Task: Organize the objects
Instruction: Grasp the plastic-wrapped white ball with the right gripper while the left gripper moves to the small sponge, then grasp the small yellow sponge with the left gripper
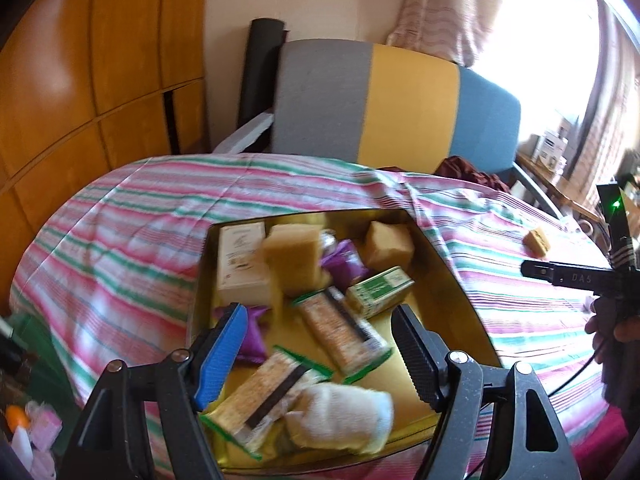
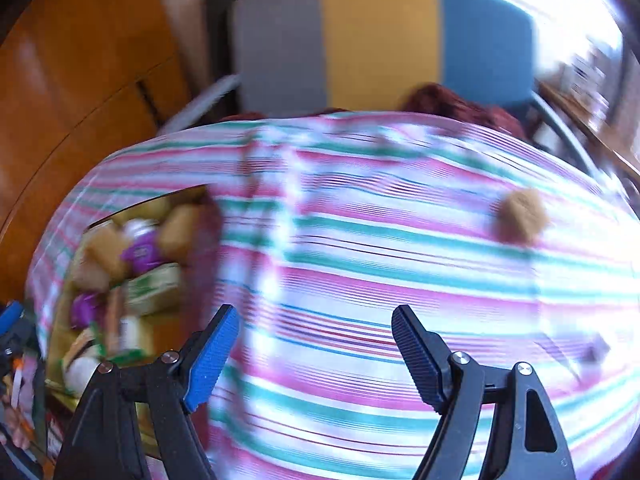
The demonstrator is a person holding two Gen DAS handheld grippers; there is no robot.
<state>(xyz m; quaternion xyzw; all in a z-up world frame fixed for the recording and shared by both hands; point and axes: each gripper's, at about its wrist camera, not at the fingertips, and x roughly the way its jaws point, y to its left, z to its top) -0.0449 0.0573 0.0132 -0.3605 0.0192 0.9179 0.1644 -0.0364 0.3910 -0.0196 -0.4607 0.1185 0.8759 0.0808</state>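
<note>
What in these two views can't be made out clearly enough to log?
- Print on the white box and green carton in the tray: left wrist view, smeared by motion blur.
- Tray contents in the right wrist view: blurred, partly behind the right tongs.
- Lone sponge on the striped cloth: blurred, texture unclear.
- Items on the floor: cut off by the left wrist view's edge.

sponge [image 1: 536, 242] lies right of tray [image 1: 448, 264] on bedspread [image 1: 132, 216].

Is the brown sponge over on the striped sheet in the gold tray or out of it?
Out. The sponge lies alone on the striped sheet, well apart from the tray.
</note>
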